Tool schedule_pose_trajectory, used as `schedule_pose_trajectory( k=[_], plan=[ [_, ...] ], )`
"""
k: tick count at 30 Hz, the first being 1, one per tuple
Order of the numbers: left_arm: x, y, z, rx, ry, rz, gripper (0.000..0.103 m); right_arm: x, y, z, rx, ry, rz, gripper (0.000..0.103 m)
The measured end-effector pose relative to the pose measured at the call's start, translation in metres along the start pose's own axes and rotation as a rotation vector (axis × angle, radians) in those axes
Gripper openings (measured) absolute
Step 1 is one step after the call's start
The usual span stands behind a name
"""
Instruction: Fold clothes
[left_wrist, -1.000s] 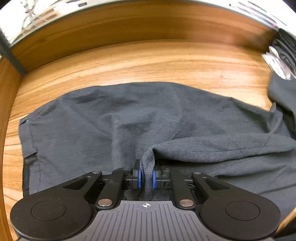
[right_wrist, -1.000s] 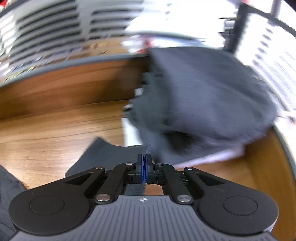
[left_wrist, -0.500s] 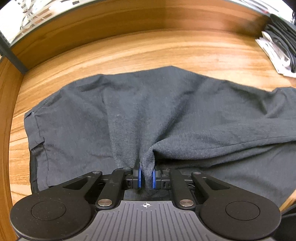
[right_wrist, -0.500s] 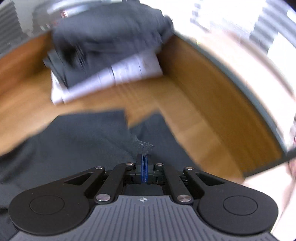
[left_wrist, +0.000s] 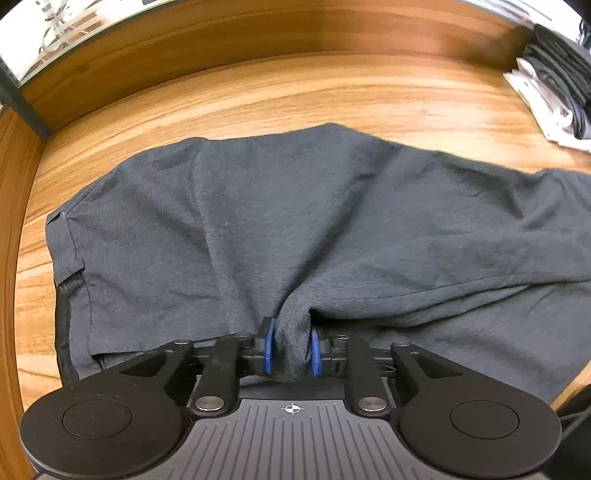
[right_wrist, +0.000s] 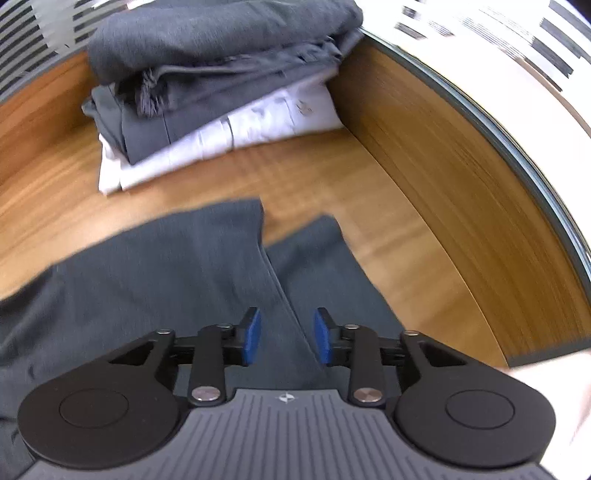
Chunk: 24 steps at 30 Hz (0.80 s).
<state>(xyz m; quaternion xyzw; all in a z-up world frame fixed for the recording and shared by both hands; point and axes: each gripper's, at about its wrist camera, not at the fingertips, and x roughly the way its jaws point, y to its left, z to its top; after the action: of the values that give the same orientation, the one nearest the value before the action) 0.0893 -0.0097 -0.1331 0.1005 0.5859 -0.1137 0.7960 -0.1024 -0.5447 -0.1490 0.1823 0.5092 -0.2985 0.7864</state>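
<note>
The right gripper (right_wrist: 287, 336) has just let go: its blue pads (right_wrist: 252, 336) now stand well apart over the trouser legs, with nothing between them, where half a second ago they were pinched shut on a tuft of the dark cloth. The grey trousers (left_wrist: 295, 229) lie spread across the wooden table (left_wrist: 295, 92) — waistband end toward the left in the left wrist view, the two leg ends (right_wrist: 229, 236) side by side and pointing toward the stack of folded clothes (right_wrist: 221, 85) in the right wrist view, near it but not touching. The left gripper (left_wrist: 289, 349) is another matter; its pads are closed part-way on a bunched ridge of fabric at the near edge, the cloth filling the gap between them, and that grip looks the same as it did a second ago. What differs most from the earlier pictures is the lie of the garment: a second back the right side was lifted and rumpled, and the right camera was swinging past the stack in a blur, while now the cloth has settled much flatter with only shallow wrinkles fanning out from the left pinch. I'd judge the laying-out is about finished on the right side — the left release, then the first real fold, seem to be what's left.
</note>
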Motion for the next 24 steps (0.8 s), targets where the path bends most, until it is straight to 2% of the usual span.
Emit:
schedule_pose_trajectory(
  k=[2,7,10,15,17,18,19,20,21,24],
  plan=[
    [-0.005,-0.002,0.0,-0.022,-0.011,-0.004,0.034,0.012,0.005,0.015,-0.019,0.003,0.016,0.043],
    [-0.019,-0.012,-0.001,-0.075,-0.033,0.003,0.047,0.044,0.02,0.048,-0.078,0.003,0.043,0.06],
    [-0.026,-0.019,-0.001,-0.107,-0.035,0.008,0.053,0.064,0.025,0.063,-0.11,0.012,0.044,0.065],
    [-0.036,-0.036,-0.005,-0.128,-0.032,0.028,0.057,0.088,0.028,0.074,-0.137,0.032,0.075,0.064],
    [-0.038,-0.041,-0.006,-0.133,-0.03,0.039,0.058,0.092,0.03,0.073,-0.144,0.026,0.096,0.06],
    [-0.038,-0.043,-0.006,-0.14,-0.029,0.045,0.058,0.093,0.031,0.072,-0.146,0.02,0.112,0.047],
    [-0.039,-0.044,-0.007,-0.149,-0.028,0.05,0.058,0.094,0.032,0.072,-0.148,0.014,0.128,0.03],
    [-0.04,-0.045,-0.007,-0.159,-0.029,0.054,0.058,0.093,0.034,0.072,-0.16,0.008,0.129,0.025],
    [-0.041,-0.046,-0.007,-0.17,-0.032,0.056,0.058,0.091,0.036,0.072,-0.173,0.001,0.129,0.008],
    [-0.045,-0.046,-0.007,-0.201,-0.04,0.059,0.058,0.079,0.036,0.078,-0.205,-0.046,0.127,0.008]
  ],
)
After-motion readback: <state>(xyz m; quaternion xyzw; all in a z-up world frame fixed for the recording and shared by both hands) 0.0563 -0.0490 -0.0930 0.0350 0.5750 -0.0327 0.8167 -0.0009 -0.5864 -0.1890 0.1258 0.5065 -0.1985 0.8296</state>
